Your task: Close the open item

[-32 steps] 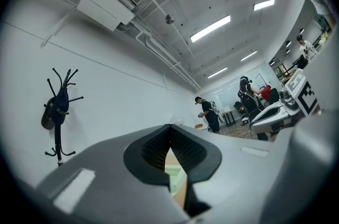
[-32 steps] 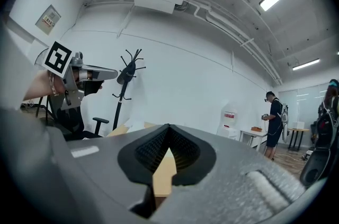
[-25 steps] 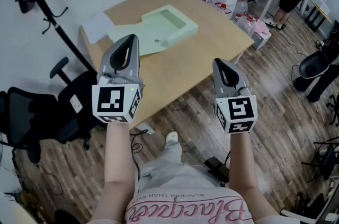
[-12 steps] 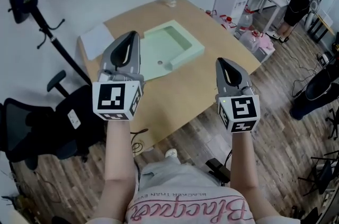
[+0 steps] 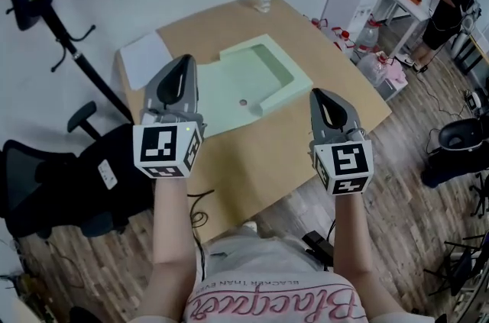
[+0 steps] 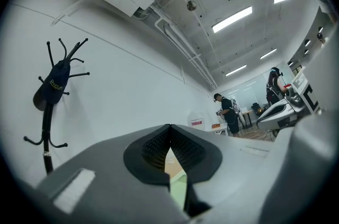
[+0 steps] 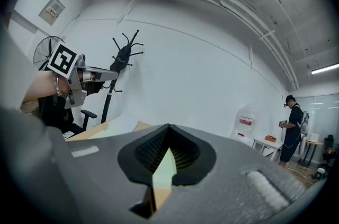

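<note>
We hold the left gripper [image 5: 184,62] and right gripper [image 5: 320,93] closed, empty, facing the open green case [image 5: 269,71] mid-tabletop; paper [image 5: 145,56] lies at the left corner.

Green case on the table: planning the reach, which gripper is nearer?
Left, narrowly: the left gripper overlaps the green case's left edge; the right gripper sits just off its right corner.

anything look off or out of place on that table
Only the pale green case: it lies wide open on the wooden table, lid part flat beside the tray part. Nothing looks spilled or broken. The white sheet lies flat and the cup at the far edge stands upright.
</note>
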Motion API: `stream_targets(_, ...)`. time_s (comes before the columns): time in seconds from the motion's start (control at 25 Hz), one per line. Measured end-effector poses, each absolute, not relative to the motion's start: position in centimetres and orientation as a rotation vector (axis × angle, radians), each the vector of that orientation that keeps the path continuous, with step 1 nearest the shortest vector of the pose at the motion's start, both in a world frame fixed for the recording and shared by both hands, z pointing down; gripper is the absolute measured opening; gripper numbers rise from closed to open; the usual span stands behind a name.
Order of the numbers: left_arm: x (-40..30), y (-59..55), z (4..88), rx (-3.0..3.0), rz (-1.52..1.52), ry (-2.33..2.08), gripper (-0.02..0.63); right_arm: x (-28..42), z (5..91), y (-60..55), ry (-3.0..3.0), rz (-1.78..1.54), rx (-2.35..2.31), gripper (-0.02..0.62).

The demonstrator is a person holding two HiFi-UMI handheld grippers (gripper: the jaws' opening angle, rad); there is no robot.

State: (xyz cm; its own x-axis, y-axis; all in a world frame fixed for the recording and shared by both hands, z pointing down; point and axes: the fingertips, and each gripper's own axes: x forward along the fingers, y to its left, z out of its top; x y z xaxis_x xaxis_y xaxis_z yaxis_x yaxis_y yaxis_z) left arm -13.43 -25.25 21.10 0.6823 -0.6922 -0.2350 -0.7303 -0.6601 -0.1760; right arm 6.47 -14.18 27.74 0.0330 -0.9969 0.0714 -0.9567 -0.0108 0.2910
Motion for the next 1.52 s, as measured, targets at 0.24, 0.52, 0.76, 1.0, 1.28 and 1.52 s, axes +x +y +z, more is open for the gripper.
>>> stream_targets(0.24,-15.8,-27.1,26.7,-2.685,0.072,1.243,-0.002,4.8,30.2,-16.6,-2.048,-0.163,1.984,0.002)
stream_targets(0.52,-19.0,-28.0,33.2,-2.738,-0.084,1.377,-0.002,1.9,33.5,-18.5,-2.114,-0.088,1.877,0.002)
stream_targets(0.76,-21.5,-28.8,38.4,-2.76,-0.203,1.51,0.002,0.2,35.9,-19.8,-2.168,-0.047,1.79,0.002)
stream_targets(1.0,-23.2,-29.1,42.9,-2.782,-0.295,1.649,0.002,-0.1,37.3,-20.6,-2.2,-0.022,1.72,0.002)
stream_targets(1.28,-24.4,-29.6,48.4,-2.796,-0.446,1.863,0.003,1.6,37.8,-21.8,-2.216,-0.023,1.662,0.003)
stream_targets(1.52,-24.1,-29.6,51.7,-2.806,-0.556,1.952,0.009,2.8,38.1,-23.2,-2.247,-0.028,1.605,0.003)
